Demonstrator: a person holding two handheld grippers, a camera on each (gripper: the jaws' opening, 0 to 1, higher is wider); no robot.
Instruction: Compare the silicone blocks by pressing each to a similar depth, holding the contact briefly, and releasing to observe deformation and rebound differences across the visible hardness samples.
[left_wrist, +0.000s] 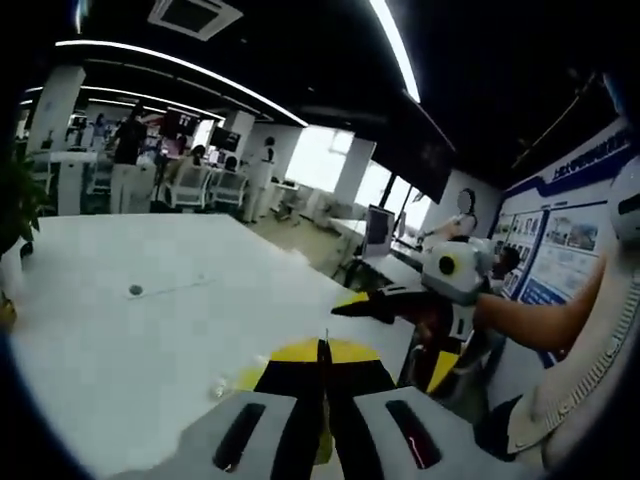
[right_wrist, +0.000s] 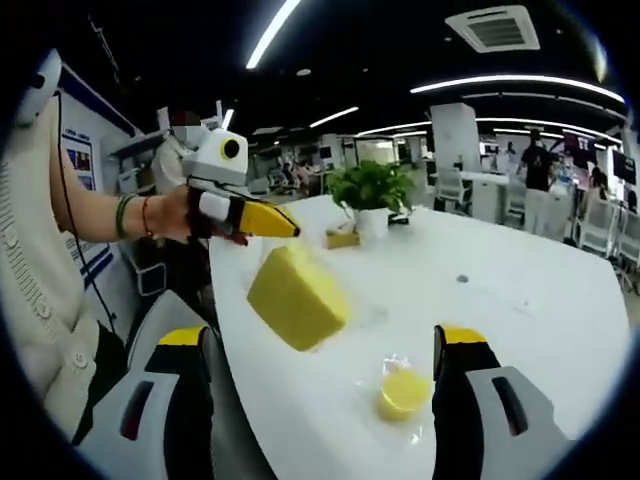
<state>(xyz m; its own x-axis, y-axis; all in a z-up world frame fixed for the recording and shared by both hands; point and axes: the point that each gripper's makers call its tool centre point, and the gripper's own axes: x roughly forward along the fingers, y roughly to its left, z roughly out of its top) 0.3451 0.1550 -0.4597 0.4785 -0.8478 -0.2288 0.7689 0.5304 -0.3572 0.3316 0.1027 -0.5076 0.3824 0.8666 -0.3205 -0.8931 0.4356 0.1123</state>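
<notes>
**Left gripper shut on the big block, right gripper wide open**

In the right gripper view, the left gripper (right_wrist: 272, 222) comes in over the table's (right_wrist: 540, 300) near-left edge, its yellow-tipped jaws closed on the top corner of a large yellow block (right_wrist: 297, 296). The block hangs tilted above the tabletop, apart from it. A small yellow round block (right_wrist: 403, 392) lies in a clear wrapper by the near edge, between the right gripper's (right_wrist: 320, 400) jaws, which stand wide apart with nothing held. A plant (right_wrist: 372, 188) in a white pot stands toward the far-left corner, with a small yellow piece (right_wrist: 342, 238) just beside it; what it is cannot be made out.

In the left gripper view, that gripper's own jaws (left_wrist: 324, 400) meet in a thin line, with the yellow block (left_wrist: 300, 362) mostly hidden behind them, only its upper edge showing. The right gripper (left_wrist: 385, 305) hangs past the table's (left_wrist: 150, 330) right edge, held by a hand (left_wrist: 500, 318). A small dark spot (left_wrist: 135, 290) sits mid-tabletop. Chairs (left_wrist: 190, 185) and people (left_wrist: 128, 150) stand far behind, blurred.
</notes>
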